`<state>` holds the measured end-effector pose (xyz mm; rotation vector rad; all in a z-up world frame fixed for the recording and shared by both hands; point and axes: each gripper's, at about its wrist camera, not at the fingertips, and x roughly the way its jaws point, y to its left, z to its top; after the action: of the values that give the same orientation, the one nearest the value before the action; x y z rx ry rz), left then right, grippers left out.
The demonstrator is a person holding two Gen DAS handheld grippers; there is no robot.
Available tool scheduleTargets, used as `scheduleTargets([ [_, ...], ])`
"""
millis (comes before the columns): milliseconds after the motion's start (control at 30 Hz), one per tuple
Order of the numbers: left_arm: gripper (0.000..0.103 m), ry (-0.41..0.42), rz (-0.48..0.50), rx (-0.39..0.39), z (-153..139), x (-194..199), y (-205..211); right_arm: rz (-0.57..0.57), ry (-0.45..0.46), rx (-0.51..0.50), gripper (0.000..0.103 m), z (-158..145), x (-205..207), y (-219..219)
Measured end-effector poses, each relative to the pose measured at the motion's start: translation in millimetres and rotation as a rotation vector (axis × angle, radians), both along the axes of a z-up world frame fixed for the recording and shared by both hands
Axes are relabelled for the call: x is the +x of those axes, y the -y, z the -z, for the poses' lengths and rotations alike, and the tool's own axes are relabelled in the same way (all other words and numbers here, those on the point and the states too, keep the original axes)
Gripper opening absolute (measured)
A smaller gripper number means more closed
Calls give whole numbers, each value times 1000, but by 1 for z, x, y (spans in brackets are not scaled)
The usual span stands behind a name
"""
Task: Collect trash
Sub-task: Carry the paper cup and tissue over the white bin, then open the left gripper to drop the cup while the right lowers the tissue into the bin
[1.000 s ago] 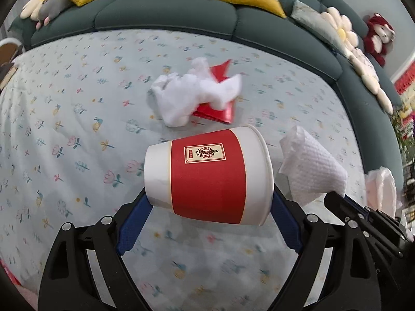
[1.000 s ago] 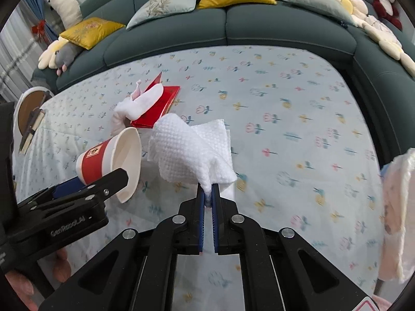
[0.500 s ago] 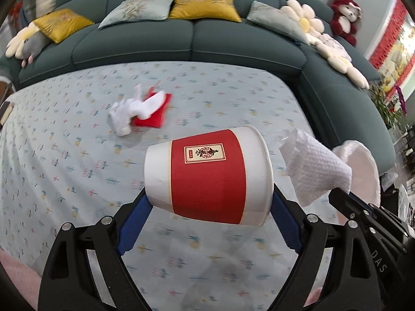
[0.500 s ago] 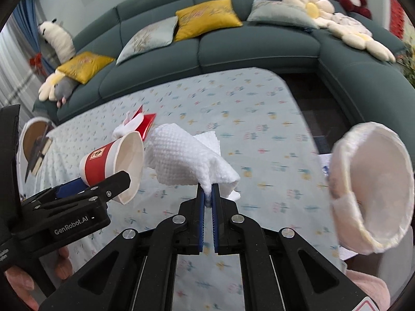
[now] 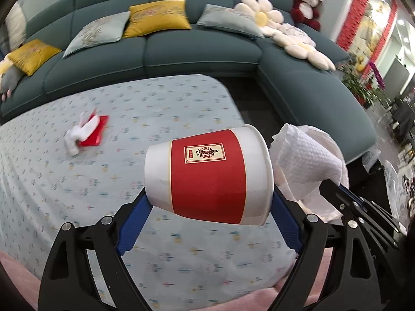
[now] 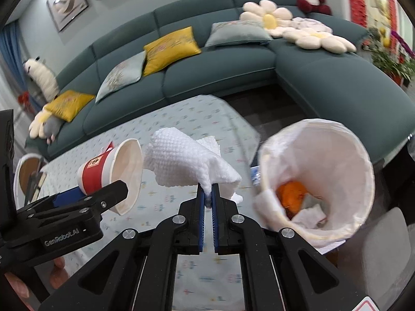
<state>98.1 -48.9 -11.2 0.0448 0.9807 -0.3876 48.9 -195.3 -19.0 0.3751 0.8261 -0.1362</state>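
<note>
The paper cup (image 5: 207, 176) lay sideways between the left gripper's (image 5: 208, 204) fingers, above the tablecloth (image 5: 155, 103); the paper towel (image 6: 181, 160) hung from the right gripper (image 6: 208, 198) just to its right. The lined bin (image 6: 324, 142) stood further right, beside the table, with scraps inside; a packet and tissue (image 5: 87, 133) lay behind on the cloth, before the sofa (image 5: 181, 51).

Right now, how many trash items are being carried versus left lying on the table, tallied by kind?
Paper cup, held in left gripper: 1
White paper towel, held in right gripper: 1
White tissue lying on the table: 1
Red packet under that tissue: 1
Total: 4 (2 carried, 2 lying on the table)
</note>
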Motion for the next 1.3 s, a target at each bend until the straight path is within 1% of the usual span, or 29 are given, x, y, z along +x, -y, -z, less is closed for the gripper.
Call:
scheduleTargets([
  [267,84,-2,75,13,-1,-13,48,90,22,16,5,0,-24,46],
  [500,84,-13,135,12,-2,-19,87,146,23,28,5,5,-34,79],
  [667,84,-27,173,7,2,-23,114,172,18,29,5,12,-39,96],
  [1100,84,-50,259,32,19,-22,173,235,-3,66,5,35,-48,134],
  [1300,83,-65,269,23,27,-14,193,259,-14,74,5,44,-48,150],
])
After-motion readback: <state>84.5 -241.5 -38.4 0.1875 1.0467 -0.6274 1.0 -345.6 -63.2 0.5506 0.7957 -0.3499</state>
